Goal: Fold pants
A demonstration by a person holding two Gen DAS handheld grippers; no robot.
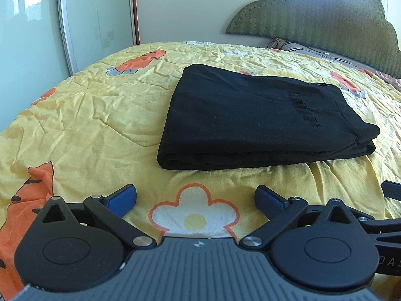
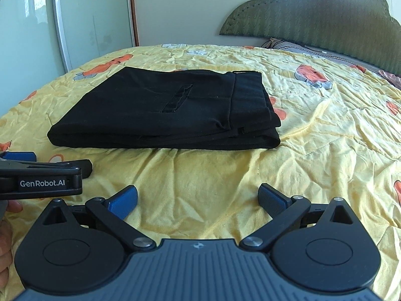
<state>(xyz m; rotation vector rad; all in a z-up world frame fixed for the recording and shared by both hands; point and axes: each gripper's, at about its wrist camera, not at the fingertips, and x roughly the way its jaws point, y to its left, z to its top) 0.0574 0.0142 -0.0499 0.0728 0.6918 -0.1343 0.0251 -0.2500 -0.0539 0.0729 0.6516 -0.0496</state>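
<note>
Black pants [image 1: 255, 118] lie folded into a flat, layered rectangle on the yellow bedspread [image 1: 95, 115], a back pocket slit facing up. In the right wrist view the same pants [image 2: 165, 110] sit ahead and to the left. My left gripper [image 1: 195, 198] stands open just short of the pants' near edge, nothing between its blue pads. My right gripper [image 2: 198, 198] is open too, over bare bedspread [image 2: 325, 130] in front of the pants. The left gripper's side [image 2: 42, 178] shows at the left edge of the right wrist view, with a hand [image 2: 7, 225] behind it.
A green scalloped headboard [image 1: 320, 17] and a pillow [image 1: 295, 46] stand at the bed's far right. Pale wardrobe doors [image 1: 37, 30] rise beyond the left bed edge. The bedspread carries orange and white flower prints [image 1: 195, 215].
</note>
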